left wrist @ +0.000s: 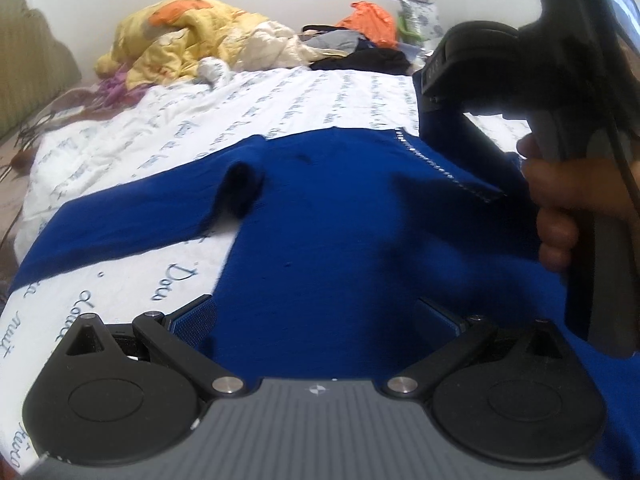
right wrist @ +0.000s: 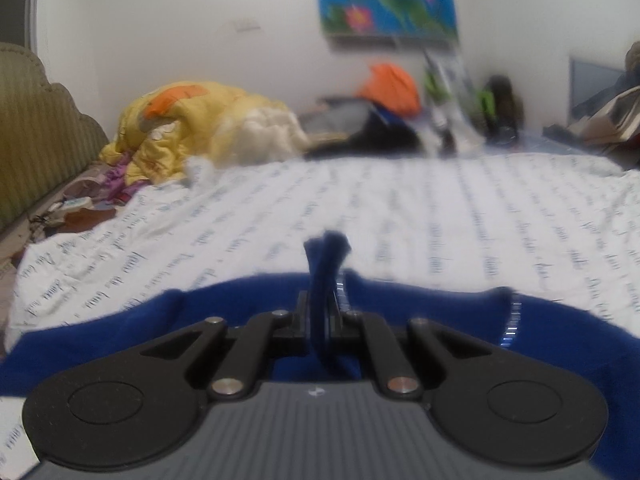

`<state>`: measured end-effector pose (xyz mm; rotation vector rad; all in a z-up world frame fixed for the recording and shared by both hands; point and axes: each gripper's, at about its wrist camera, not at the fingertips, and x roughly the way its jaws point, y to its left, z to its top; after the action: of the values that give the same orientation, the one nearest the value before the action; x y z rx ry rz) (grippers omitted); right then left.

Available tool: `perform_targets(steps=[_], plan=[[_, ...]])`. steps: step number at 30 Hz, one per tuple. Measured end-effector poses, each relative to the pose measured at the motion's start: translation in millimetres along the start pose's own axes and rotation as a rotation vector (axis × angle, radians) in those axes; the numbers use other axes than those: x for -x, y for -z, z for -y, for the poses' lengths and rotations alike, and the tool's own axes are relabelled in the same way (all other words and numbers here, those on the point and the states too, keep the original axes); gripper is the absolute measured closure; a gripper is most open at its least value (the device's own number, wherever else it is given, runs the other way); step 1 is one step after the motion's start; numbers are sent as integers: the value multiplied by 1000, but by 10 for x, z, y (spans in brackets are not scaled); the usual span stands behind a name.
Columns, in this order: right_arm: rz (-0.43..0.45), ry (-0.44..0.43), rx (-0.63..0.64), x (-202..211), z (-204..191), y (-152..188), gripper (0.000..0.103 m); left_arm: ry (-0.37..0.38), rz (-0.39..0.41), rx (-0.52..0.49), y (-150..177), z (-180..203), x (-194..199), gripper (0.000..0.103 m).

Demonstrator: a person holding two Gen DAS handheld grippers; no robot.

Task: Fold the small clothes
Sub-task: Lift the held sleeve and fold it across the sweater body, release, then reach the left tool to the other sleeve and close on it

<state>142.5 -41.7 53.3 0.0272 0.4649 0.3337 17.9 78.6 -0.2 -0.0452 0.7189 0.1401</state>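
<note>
Between the fingers of the right gripper, which are pressed together, a fold of the blue sweater is pinched, and its dark blue edge sticks up a little above the tips. In the right wrist view the cloth hangs from this grip and spreads to both sides below it, with a short silver trim on the right part. The left gripper has its fingers wide apart; they hover at the near hem of the sweater and hold nothing, though I cannot tell if the pads touch the cloth. The sweater is a deep, plain blue knit, soft and a bit fuzzy. It lies mostly flat on the bed, on a white sheet printed with blue handwriting. One sleeve reaches out flat to the left, and there is a small raised wrinkle near the armpit. A line of silver trim runs diagonally on the right shoulder part. At the right, in the left wrist view, the person's hand holds the right gripper's handle, and the cloth is lifted up there. Far behind, a yellow blanket and an orange cloth lie near the wall.
</note>
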Motion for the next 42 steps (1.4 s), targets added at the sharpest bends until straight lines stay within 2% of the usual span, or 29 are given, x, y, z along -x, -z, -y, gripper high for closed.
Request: perform_targets(steps=[5, 11, 16, 19, 20, 21, 23, 25, 29, 33, 35, 37, 41, 42], plan=[[-53, -40, 6, -169, -153, 28, 97, -17, 1, 29, -12, -143, 25, 0], [-181, -109, -86, -388, -65, 231, 96, -21, -6, 53, -20, -264, 24, 0], [-242, -175, -123, -469, -9, 307, 91, -33, -7, 78, -36, -367, 26, 0], [-260, -256, -179, -440, 68, 294, 65, -68, -8, 91, -56, -436, 26, 0], [-252, -287, -202, -410, 94, 277, 46, -75, -6, 95, -65, -468, 17, 0], [-236, -319, -222, -367, 123, 266, 31, -85, -8, 104, -67, -509, 15, 0], [-212, -366, -253, -291, 163, 243, 30, -99, -11, 125, -76, -599, 9, 0], [-231, -363, -273, -262, 184, 240, 30, -117, -8, 159, -87, -732, 12, 0], [-336, -333, -253, -351, 147, 337, 31, -138, -15, 260, -104, -1023, 20, 0], [-274, -307, -225, -180, 138, 304, 31, -129, -17, 365, -134, -1392, 33, 0], [-236, -298, -180, -11, 132, 264, 31, -111, -11, 458, -139, -1624, 29, 0], [-193, -270, -100, 185, 97, 264, 31, -52, 3, 578, -120, -1865, 18, 0], [-131, -219, 17, 498, 79, 330, 31, 154, -3, 863, -11, -2286, -117, 2], [-121, -218, 26, 552, 89, 347, 31, 178, 15, 905, 4, -2328, -132, 3]])
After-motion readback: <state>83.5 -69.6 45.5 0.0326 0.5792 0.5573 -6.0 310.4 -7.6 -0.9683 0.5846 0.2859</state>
